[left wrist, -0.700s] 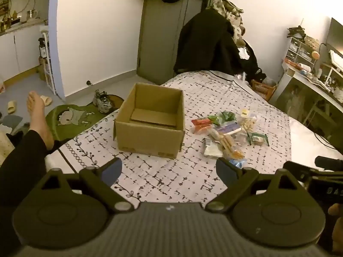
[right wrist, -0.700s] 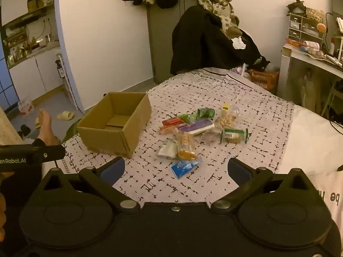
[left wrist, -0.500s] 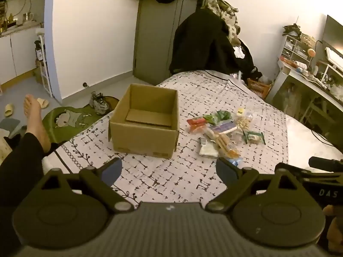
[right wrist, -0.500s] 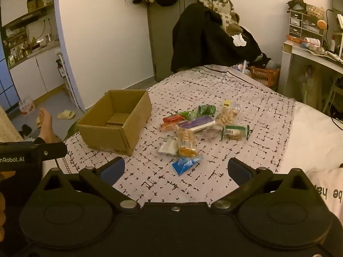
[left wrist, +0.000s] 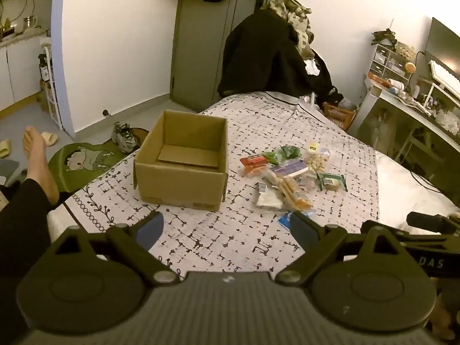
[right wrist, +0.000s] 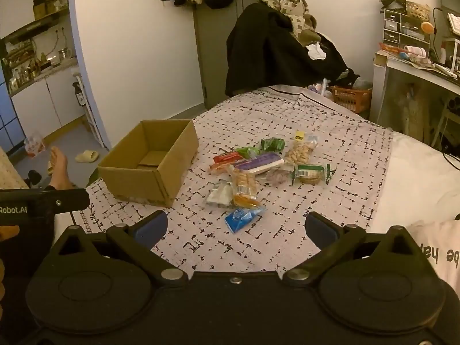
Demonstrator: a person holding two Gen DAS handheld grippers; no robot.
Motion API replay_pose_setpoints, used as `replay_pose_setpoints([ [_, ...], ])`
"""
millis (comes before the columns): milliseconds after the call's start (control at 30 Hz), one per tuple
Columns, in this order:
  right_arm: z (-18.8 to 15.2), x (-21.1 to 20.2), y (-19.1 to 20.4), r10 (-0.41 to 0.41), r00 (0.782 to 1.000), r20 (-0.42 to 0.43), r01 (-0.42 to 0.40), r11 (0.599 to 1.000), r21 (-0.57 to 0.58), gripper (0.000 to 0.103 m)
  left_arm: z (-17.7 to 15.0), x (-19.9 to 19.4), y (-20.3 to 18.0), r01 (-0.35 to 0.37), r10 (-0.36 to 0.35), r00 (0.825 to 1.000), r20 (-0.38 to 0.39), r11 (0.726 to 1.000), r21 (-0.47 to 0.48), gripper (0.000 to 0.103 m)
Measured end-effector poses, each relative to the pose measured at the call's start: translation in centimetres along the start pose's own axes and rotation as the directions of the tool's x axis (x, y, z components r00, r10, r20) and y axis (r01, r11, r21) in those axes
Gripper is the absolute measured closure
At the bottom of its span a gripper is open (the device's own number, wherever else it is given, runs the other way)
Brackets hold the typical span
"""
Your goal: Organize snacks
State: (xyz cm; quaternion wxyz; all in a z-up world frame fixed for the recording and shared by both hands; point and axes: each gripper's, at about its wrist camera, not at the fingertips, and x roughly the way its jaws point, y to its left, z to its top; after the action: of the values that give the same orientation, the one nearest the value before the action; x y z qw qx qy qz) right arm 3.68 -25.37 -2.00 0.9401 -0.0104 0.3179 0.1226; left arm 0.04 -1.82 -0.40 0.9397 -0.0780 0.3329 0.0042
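Note:
An open, empty cardboard box (left wrist: 184, 155) (right wrist: 149, 166) stands on a patterned bedspread (left wrist: 235, 235). To its right lies a pile of snack packets (left wrist: 287, 175) (right wrist: 258, 169): red, green and purple wrappers, a nut bag, a biscuit pack (right wrist: 244, 187), a white sachet. A blue packet (right wrist: 240, 218) lies nearest. My left gripper (left wrist: 227, 230) is open and empty, above the near bedspread before the box. My right gripper (right wrist: 235, 227) is open and empty, just short of the blue packet.
A chair piled with dark clothes (left wrist: 267, 57) stands at the far end of the bed. A cluttered desk (right wrist: 417, 66) is at the right. A person's bare foot (left wrist: 37, 158) and a green mat (left wrist: 83, 158) are left of the bed.
Both grippers have moved slightly forward and tilted; the box and snacks sit a little lower and nearer in both views. Nothing was grasped.

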Motion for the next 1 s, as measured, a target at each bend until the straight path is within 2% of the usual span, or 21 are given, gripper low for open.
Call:
replay_pose_setpoints([
  [1000,0.25,-0.22,0.24,-0.009,1.0,0.008,0.009,1.0,-0.012,0.0,-0.3,0.03,0.59,-0.02,0.02,1.0,-0.019,0.999,-0.026,0.01],
])
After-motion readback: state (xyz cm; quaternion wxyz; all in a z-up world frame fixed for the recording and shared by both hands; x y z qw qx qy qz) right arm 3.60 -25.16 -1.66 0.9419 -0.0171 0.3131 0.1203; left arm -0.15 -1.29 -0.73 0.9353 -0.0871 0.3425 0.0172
